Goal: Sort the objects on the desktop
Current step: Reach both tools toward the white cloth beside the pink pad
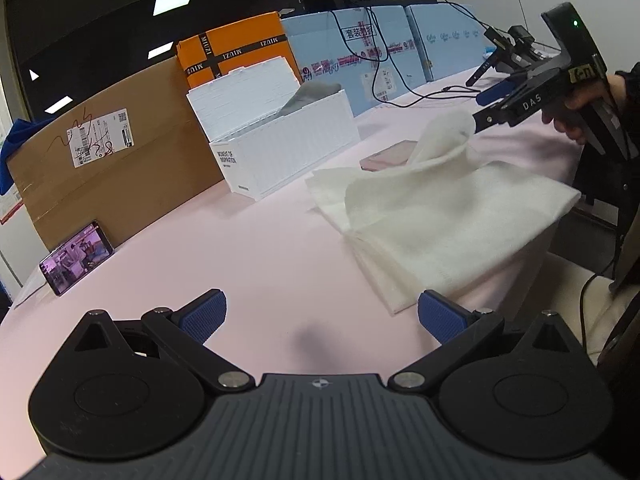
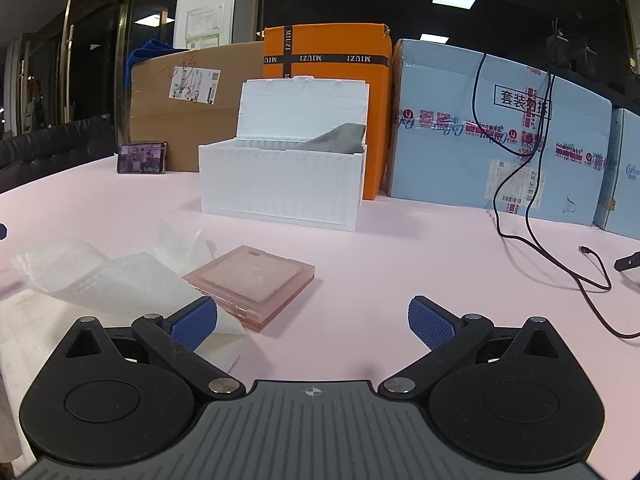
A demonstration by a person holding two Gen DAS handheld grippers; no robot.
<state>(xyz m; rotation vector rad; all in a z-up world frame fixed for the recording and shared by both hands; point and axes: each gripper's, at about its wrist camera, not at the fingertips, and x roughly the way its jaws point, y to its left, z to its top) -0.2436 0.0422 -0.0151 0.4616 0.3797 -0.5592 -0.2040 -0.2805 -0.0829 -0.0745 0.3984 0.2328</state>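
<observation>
Pink table [image 1: 248, 248]; white storage box [image 2: 280, 188] at far centre, lid up, grey cloth [image 2: 340, 138] inside. White cloth [image 1: 440, 220] lies near-right, one corner lifted against the right gripper [image 2: 312, 320], jaws spread. Pink case [image 2: 256, 280] beside the cloth. Left gripper [image 1: 320, 316] low over bare table, jaws spread, empty.

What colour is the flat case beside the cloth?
Translucent pink flat case; right wrist view shows it best.

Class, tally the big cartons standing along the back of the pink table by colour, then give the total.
Brown carton: 1
Orange carton: 1
Light blue cartons: 2
Total: 4
</observation>
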